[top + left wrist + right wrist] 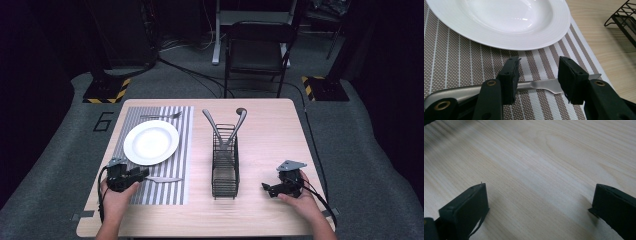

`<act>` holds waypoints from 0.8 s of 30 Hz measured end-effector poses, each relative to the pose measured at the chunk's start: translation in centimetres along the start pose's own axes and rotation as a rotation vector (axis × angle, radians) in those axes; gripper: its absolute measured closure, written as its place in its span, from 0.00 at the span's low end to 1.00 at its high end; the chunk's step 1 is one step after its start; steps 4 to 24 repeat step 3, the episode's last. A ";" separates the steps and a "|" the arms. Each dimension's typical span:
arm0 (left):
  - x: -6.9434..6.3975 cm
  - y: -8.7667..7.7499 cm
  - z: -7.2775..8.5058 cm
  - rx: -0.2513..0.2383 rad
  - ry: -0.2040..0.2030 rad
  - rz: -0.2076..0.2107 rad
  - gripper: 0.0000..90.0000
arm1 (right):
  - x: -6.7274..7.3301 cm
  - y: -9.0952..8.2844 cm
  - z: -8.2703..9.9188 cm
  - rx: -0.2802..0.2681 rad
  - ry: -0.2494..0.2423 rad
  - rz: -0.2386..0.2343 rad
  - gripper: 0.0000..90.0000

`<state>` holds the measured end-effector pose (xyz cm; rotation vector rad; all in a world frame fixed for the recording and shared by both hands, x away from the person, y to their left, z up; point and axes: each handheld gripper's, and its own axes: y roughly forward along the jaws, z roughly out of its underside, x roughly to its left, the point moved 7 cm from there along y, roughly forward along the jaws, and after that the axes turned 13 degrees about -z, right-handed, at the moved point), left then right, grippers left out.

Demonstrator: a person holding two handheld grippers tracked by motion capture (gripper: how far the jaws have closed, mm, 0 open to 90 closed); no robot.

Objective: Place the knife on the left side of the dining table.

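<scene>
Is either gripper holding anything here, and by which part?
Nothing is held. The left gripper stands open astride the knife lying on the placemat, jaws not touching it. The right gripper is open over the bare table.

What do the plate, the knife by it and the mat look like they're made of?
Plate: likely glazed white ceramic, glossy with highlights.
Knife: looks like brushed steel, grey with a dull sheen.
Mat: seemingly woven vinyl or fabric, striped mesh texture.

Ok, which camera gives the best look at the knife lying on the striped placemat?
The left gripper view: the knife lies close up between the left gripper's open jaws. In the high view it is a small sliver below the plate. The right gripper view looks at bare table.
</scene>
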<state>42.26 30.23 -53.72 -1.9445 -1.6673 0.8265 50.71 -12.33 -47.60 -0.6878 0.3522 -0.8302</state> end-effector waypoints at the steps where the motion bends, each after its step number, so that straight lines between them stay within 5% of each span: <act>1: -0.1 0.1 0.0 -0.004 0.002 0.000 0.56 | 0.0 0.0 0.0 0.000 0.000 0.000 0.00; 24: -0.2 0.2 0.1 0.000 0.019 -0.003 0.54 | 0.0 0.0 0.0 0.001 0.000 0.000 0.00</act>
